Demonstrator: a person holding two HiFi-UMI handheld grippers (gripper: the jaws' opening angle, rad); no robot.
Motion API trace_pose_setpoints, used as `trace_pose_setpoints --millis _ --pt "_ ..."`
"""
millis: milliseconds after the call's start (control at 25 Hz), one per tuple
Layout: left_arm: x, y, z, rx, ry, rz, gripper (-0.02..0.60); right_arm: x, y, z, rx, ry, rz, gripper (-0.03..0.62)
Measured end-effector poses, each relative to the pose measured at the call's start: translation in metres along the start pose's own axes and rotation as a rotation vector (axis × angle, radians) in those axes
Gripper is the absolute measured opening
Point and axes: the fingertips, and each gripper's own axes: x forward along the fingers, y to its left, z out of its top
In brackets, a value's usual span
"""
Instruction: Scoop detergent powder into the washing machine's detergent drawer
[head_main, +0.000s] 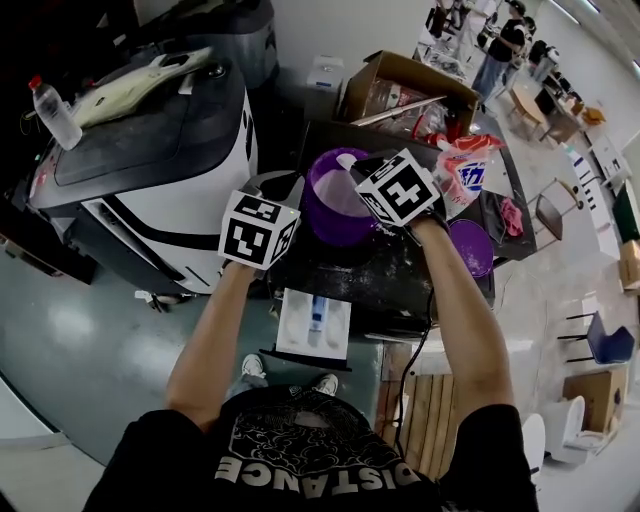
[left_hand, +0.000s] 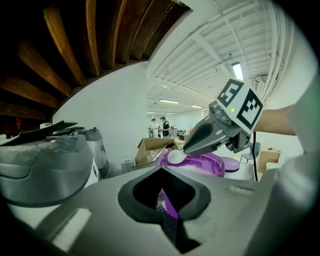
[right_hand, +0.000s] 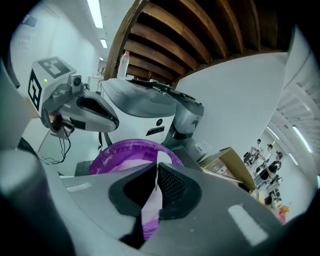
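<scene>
Centrally, item one: purple tub (head_main: 335, 205), round and open, standing on a dark top (head_main: 390, 275) dusted with white. Pale powder (right_hand: 129, 159) lies inside it. All places below are given from this tub.

- Left gripper (left_hand: 166, 194): at the tub's left edge. Its jaws are closed on the purple rim, and a strip of rim flecked with white grains shows between them.
- Right gripper (right_hand: 156, 181): over the tub's far side. Its jaws are pinched together on the thin handle of a white spoon (left_hand: 176, 157).
- Spoon bowl: just above the tub's rim. Whether it carries powder cannot be told.
- Detergent drawer (head_main: 313, 325): on the person's side of the tub and lower down. It is pulled out, white with a blue insert, and well apart from both grippers.
- Purple lid (head_main: 470, 247): right of the tub, lying flat on the same dark top.
- Detergent bag (head_main: 462, 172): right of the tub and slightly behind it, printed white, red and blue.
- Cardboard box (head_main: 405, 90): behind the tub, flaps open.
- White-and-black machine (head_main: 150, 160): left of the tub. A clear bottle (head_main: 55, 112) stands on the side of it farthest from the tub.
</scene>
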Motion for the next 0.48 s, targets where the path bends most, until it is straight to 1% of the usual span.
trace_pose_setpoints --millis 160,480 --pt "0.001 -0.001 0.0 0.006 -0.002 -0.018 0.0 0.014 0.001 -0.005 -0.059 0.1 0.001 0.034" --pt "0.001 0.002 -0.004 0.006 0.002 -0.037 0.002 0.031 0.003 -0.018 -0.15 0.245 0.012 0.032"
